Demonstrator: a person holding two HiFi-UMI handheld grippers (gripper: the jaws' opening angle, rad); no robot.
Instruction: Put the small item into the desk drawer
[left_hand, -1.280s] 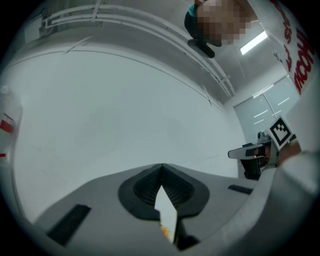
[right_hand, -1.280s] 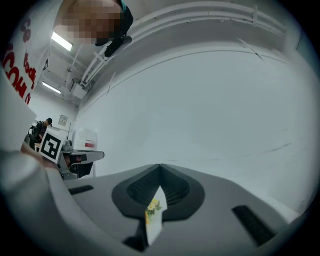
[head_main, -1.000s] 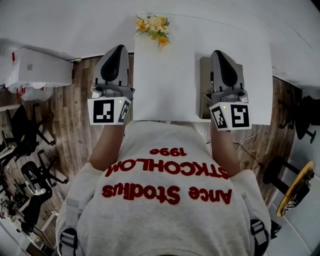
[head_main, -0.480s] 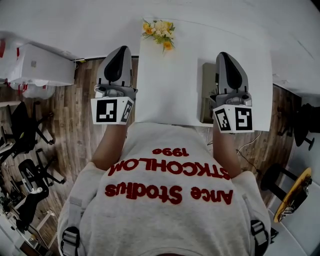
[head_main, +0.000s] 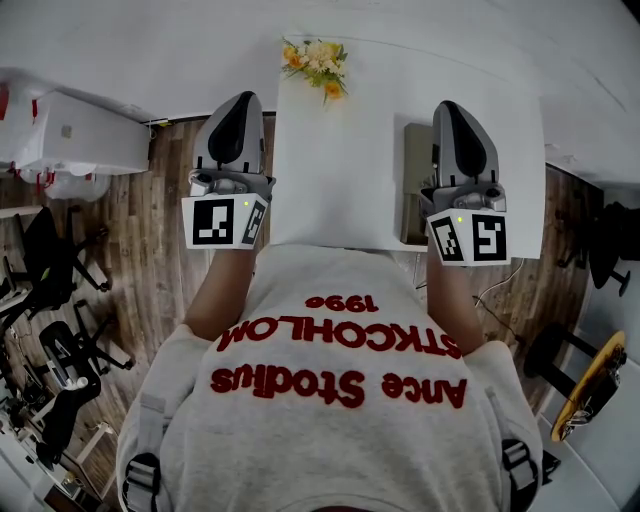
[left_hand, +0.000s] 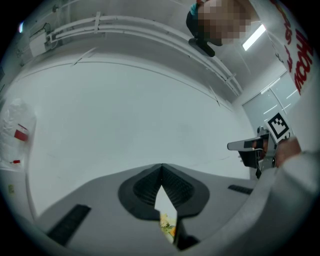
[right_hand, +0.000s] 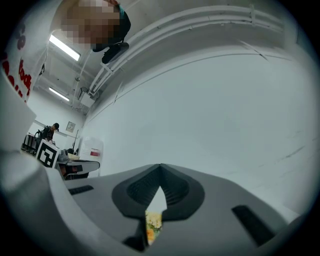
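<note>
A white desk (head_main: 335, 170) stands in front of me, seen from above in the head view. My left gripper (head_main: 240, 98) hangs over the wooden floor just left of the desk; its jaws (left_hand: 161, 167) meet at the tips with nothing between them. My right gripper (head_main: 448, 106) is held over the desk's right part, also shut and empty (right_hand: 160, 166). A grey-brown rectangular patch (head_main: 412, 180) lies under it on the desk; I cannot tell what it is. No small item shows in any view. Both gripper views face a bare white wall.
A bunch of yellow and white flowers (head_main: 318, 60) stands at the desk's far edge. A white unit (head_main: 75, 135) and black office chairs (head_main: 45, 270) are at the left. A black stool (head_main: 560, 345) and a yellow board (head_main: 592, 380) stand at the right.
The head view has shifted a little, so the desk and flowers sit slightly further right. Both grippers keep their places beside the desk and stay shut.
</note>
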